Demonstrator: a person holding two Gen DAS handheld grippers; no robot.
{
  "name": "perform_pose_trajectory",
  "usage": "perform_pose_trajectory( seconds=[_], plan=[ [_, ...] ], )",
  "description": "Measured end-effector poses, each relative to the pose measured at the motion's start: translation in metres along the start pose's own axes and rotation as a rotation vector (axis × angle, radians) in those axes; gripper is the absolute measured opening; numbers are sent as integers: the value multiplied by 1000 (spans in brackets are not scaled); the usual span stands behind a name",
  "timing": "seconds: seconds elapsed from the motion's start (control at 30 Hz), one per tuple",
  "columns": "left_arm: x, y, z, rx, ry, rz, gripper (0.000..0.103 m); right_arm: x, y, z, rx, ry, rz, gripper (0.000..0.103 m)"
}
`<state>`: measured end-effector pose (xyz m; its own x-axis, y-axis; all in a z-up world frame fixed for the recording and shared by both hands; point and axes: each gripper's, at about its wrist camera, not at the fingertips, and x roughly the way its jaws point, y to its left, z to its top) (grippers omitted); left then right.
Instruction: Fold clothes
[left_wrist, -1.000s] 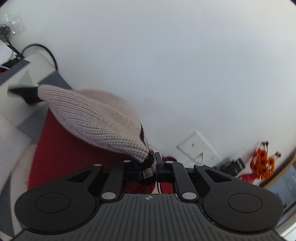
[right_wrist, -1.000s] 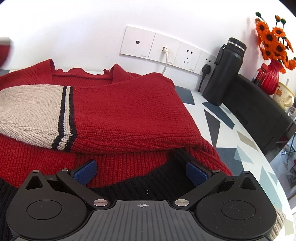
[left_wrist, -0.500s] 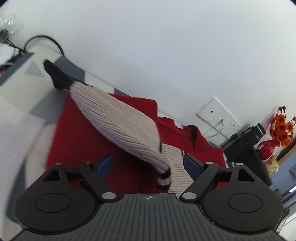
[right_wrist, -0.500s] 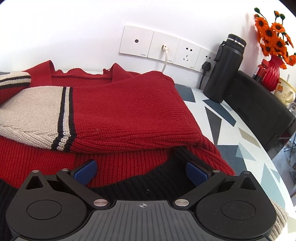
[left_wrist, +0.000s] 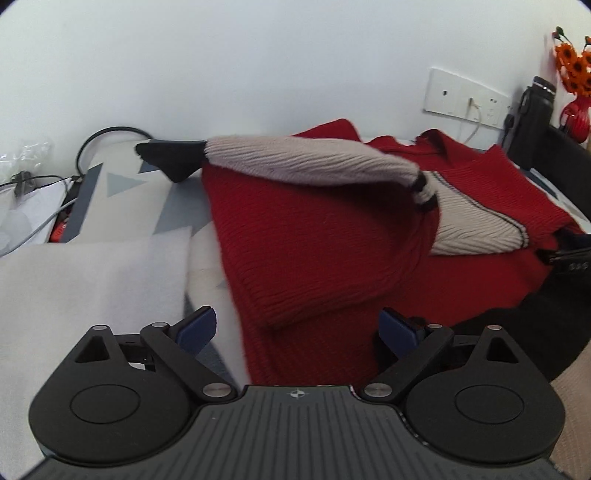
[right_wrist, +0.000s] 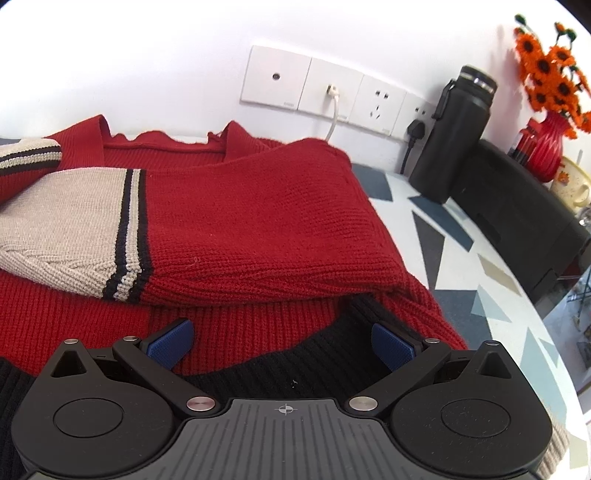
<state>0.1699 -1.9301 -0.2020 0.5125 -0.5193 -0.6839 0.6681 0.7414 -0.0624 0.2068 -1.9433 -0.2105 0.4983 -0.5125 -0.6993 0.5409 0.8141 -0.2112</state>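
A red knit sweater (right_wrist: 258, 221) with beige, black-striped sleeves (left_wrist: 314, 162) lies partly folded, sleeves crossed over its body.

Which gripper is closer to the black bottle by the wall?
Right. The right gripper sits over the sweater's right side, nearer the black bottle; the left gripper is across the sweater.

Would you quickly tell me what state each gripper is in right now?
Left gripper: jaws opening, nothing gripped; the sweater lies beneath them.
Right gripper: open, holding nothing, over the sweater's hem.
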Motion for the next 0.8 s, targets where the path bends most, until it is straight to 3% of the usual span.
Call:
perform_pose_trajectory(
  seconds=[0.07, 0.13, 0.3, 0.43, 0.57, 0.67, 0.8],
  plan=[
    [3, 7, -4, -28, -14, 32, 96, 0, 2, 11, -36, 32, 9, 102],
    [4, 13, -6, -59, -35, 14, 96, -7, 8, 25, -87, 18, 47, 102],
    [8, 15, -10, -67, -64, 13, 96, -43, 39, 72, -157, -163, 146, 102],
    [10, 17, -9, -75, -63, 1, 98, -54, 75, 110, -160, -213, 335, 102],
    [13, 15, -8, -58, -51, -7, 102, -53, 135, 133, -224, -243, 487, 100],
    [14, 17, -9, -64, -52, -18, 103, -43, 189, 141, -318, -236, 552, 88],
    [14, 22, -10, -90, -59, -43, 103, -15, 238, 149, -368, -82, 610, 65]
  ],
)
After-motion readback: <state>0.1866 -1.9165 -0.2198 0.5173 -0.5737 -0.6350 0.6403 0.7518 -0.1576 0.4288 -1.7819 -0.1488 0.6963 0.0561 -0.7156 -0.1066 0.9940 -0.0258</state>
